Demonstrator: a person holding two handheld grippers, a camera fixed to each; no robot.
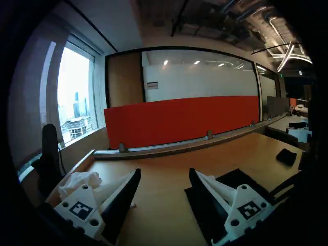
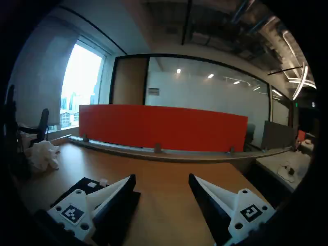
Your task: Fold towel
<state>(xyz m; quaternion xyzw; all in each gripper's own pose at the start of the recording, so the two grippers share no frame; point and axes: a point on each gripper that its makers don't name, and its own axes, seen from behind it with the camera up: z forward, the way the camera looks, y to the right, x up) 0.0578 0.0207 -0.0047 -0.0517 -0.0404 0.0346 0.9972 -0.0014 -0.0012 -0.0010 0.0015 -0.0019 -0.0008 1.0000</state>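
A crumpled white towel [image 1: 80,181] lies at the left end of the wooden desk [image 1: 172,172], just behind my left gripper's left finger. My left gripper [image 1: 164,174] stands open over the desk with nothing between its fingers. In the right gripper view the same white towel [image 2: 42,156] sits far off at the desk's left end. My right gripper [image 2: 162,180] is open too, with bare wood of the desk [image 2: 164,192] between its fingers.
A black mat [image 1: 229,180] lies flat under my left gripper's right finger; a black mat [image 2: 88,186] also lies by my right gripper's left finger. A red partition [image 1: 180,119] runs along the desk's far edge. A small black object [image 1: 286,156] rests far right. A black chair [image 1: 49,156] stands at left.
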